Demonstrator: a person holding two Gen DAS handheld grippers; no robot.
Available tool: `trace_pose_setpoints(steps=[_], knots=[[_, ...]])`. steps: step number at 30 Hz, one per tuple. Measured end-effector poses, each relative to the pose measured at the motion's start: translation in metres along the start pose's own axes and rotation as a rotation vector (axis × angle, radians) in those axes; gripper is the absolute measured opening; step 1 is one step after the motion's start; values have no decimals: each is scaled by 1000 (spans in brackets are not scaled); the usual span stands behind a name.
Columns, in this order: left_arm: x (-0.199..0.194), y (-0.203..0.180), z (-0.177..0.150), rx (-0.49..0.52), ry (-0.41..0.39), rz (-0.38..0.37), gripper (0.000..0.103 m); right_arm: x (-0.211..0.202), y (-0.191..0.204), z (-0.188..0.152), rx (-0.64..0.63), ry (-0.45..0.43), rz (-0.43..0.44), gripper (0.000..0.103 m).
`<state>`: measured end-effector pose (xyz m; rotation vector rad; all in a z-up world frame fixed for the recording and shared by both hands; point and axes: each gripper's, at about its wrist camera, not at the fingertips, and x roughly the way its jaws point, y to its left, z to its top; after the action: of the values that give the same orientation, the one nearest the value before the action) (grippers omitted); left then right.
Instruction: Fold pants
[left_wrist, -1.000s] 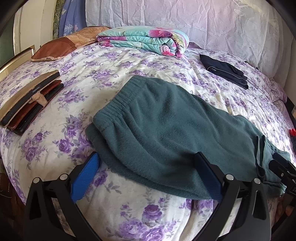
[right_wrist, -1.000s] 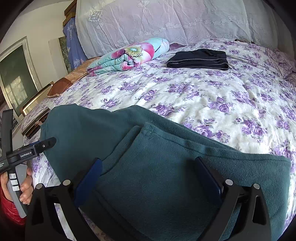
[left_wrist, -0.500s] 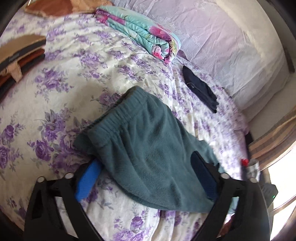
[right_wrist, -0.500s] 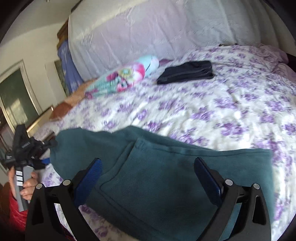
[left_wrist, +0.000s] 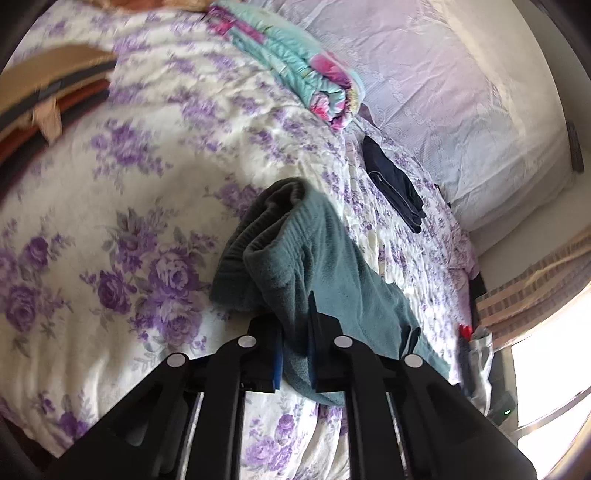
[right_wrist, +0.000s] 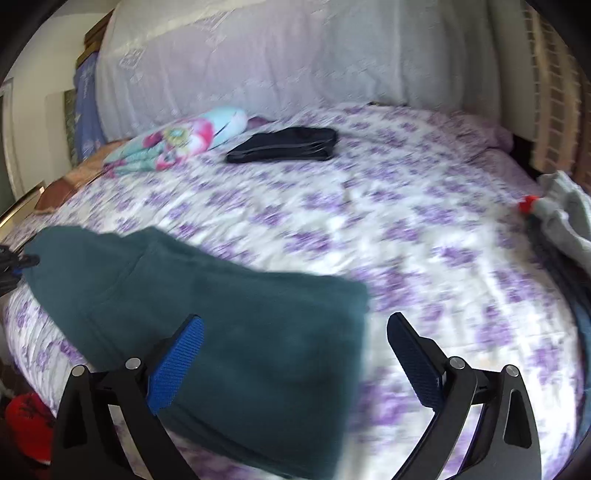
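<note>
Teal fleece pants lay on the near part of the bed, on a white cover printed with purple flowers. The left tongs had just been closing and now pinched a bunched fold of the pants near the elastic waistband, which rose in a hump above the blue pads. The rest of the cloth trailed off to the right along the near edge of the bed.

In the right wrist view the right tongs stood spread wide, pinching nothing. Their left finger lay over the pants and the right finger over bare cover, with the pants' right edge between them. That view was blurred.

At the far side, close to the pale pillows, sat a folded dark garment, with a rolled floral quilt just to its left. Grey clothing lay at the bed's right edge.
</note>
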<state>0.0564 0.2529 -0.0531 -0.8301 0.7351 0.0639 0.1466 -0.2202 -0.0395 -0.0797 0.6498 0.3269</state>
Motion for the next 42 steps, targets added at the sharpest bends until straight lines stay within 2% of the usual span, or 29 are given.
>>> trace_pose_setpoints(steps=[4, 7, 9, 12, 14, 17, 19, 21, 23, 25, 27, 28, 29, 30, 31, 33, 36, 38, 40, 42], knots=[[-10, -28, -1, 81, -44, 41, 8, 0, -37, -4, 77, 2, -49, 100], [-15, -69, -5, 206, -75, 83, 8, 8, -57, -14, 117, 23, -103, 100], [-13, -98, -10, 297, -83, 100, 8, 11, -70, -22, 171, 33, -48, 100], [-9, -159, -29, 487, -94, 124, 7, 11, -88, -26, 253, 24, 33, 100], [-1, -203, -49, 621, -98, 121, 7, 8, -95, -29, 291, 5, 75, 100], [18, -262, -88, 790, -74, 76, 7, 4, -102, -32, 333, -23, 103, 100], [36, -297, -121, 886, -44, 34, 7, -3, -105, -33, 352, -49, 92, 100], [56, -323, -158, 974, -9, 9, 7, -15, -116, -34, 379, -79, 44, 100], [76, -335, -189, 1049, 25, 2, 7, -25, -131, -34, 388, -96, -27, 100], [106, -341, -220, 1103, 89, 25, 10, -30, -146, -36, 408, -104, -60, 100], [132, -337, -242, 1147, 142, 80, 23, -32, -163, -43, 482, -108, -40, 100], [135, -333, -246, 1158, 134, 111, 42, -32, -172, -46, 535, -112, -9, 100], [134, -329, -244, 1152, 123, 112, 59, -33, -176, -50, 564, -119, 13, 100], [127, -326, -240, 1134, 109, 95, 68, -33, -178, -51, 580, -127, 23, 100], [115, -323, -233, 1107, 92, 64, 72, -33, -179, -51, 580, -131, 20, 100], [94, -320, -219, 1071, 53, 11, 88, -31, -172, -49, 559, -126, 5, 100], [61, -315, -194, 986, -57, 2, 97, -27, -158, -45, 517, -116, 5, 100], [59, -307, -174, 930, -76, 54, 97, -26, -147, -42, 504, -119, 28, 100], [76, -294, -158, 870, -37, 110, 97, -31, -135, -39, 498, -133, 76, 100], [103, -276, -155, 826, 73, 151, 97, -35, -119, -34, 472, -141, 121, 100]])
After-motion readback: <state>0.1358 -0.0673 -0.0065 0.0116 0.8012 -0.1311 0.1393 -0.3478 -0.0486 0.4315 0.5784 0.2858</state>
